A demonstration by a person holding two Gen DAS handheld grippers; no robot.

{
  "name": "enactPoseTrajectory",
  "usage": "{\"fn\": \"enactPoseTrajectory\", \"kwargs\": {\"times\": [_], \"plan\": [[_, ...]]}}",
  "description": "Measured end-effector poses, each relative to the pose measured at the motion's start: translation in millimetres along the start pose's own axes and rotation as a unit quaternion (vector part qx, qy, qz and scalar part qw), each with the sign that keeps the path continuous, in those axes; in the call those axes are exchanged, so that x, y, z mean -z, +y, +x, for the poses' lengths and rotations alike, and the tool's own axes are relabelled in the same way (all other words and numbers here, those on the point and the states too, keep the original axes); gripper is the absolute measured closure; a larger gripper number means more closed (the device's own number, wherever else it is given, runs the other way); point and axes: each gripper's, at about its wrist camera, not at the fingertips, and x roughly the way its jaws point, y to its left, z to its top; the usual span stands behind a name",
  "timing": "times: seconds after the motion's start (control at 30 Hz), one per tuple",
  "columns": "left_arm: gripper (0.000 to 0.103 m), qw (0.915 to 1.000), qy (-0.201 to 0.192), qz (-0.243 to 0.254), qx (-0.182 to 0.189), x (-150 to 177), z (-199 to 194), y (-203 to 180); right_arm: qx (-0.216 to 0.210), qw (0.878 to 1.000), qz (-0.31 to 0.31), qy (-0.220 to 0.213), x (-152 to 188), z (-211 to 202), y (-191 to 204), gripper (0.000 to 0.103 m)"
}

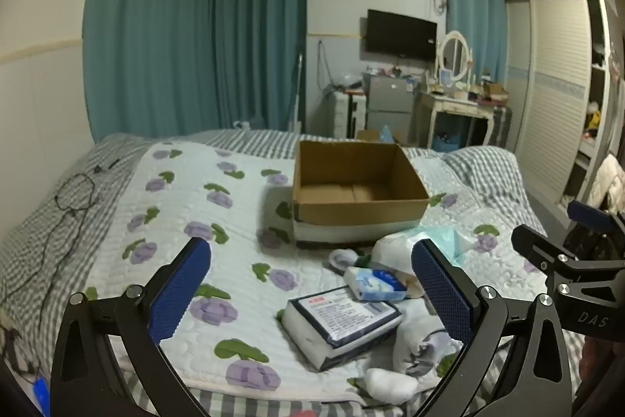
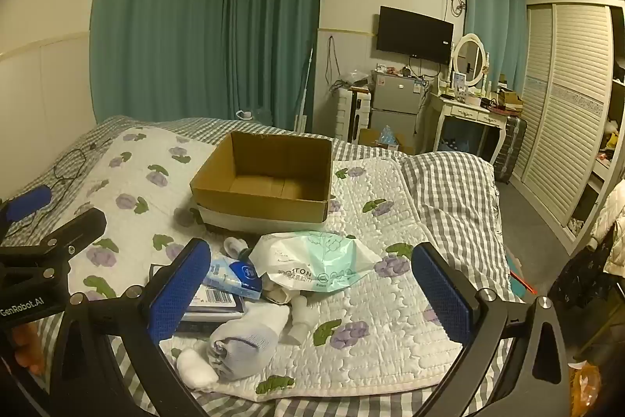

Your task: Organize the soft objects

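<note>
- Currently the cardboard box (image 2: 265, 178) sits open-topped on the floral quilt (image 2: 390, 319), beyond both grippers, with bare quilt to its left.
- Right gripper (image 2: 308, 294): jaws wide apart, nothing held; green-white plastic bag (image 2: 324, 260) and rolled socks (image 2: 246, 342) lie between them.
- Left gripper (image 1: 310, 294): jaws wide apart, over the tissue packs (image 1: 375, 284).

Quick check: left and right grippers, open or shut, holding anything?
Left gripper: open, holding nothing.
Right gripper: open, holding nothing.
</note>
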Motion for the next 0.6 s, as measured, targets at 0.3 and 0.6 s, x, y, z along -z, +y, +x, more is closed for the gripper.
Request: {"fn": "enactPoseTrajectory", "kwargs": {"times": [0.3,0.6], "plan": [[0.000,1.0000,-0.003,-0.001,-0.001,0.0,0.7,0.5,0.000,1.000,0.000,0.004,-0.1,2.1,2.1,0.000],[0.000,1.0000,-0.004,0.000,-0.001,-1.6,-3.0,3.8,0.000,1.000,-0.001,0.007,-0.1,2.7,1.3,0.000]]}}
